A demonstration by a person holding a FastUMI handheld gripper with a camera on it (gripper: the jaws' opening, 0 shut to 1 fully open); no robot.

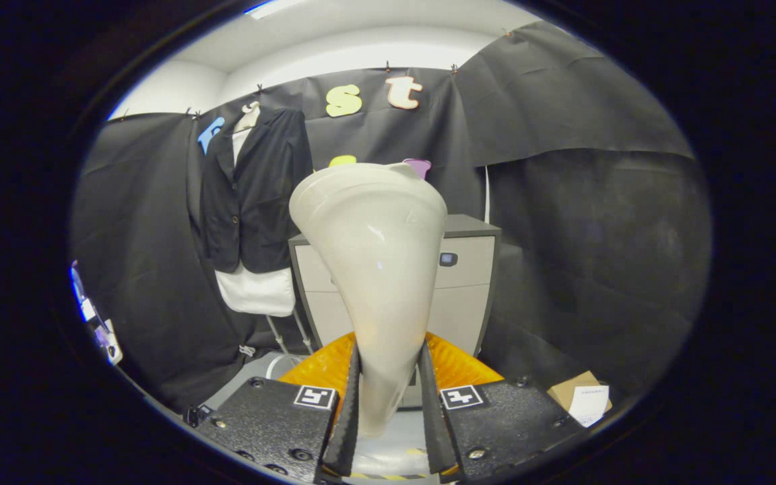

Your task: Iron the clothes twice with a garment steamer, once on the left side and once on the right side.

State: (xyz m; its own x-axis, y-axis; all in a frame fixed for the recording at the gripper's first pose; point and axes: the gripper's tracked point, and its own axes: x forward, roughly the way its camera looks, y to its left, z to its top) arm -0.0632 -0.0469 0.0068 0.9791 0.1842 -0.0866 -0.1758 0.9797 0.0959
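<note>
Clamping the garment steamer head (374, 249), gripper (388, 397) has both fingers pressed on its narrow neck, wide mouth up and ahead. Black jacket (253, 195) over white shirt (256, 289) hangs beyond, to the left, beside a grey cabinet (465, 269).

steamer head (371, 269) blocks middle of grey cabinet (465, 269); its narrow end drops out of sight between fingers. gripper (388, 397) fingers cut off at base. jacket (253, 195) hides upper part of white garment (258, 291). cardboard box (580, 397) partly cut off, label unreadable.
</note>
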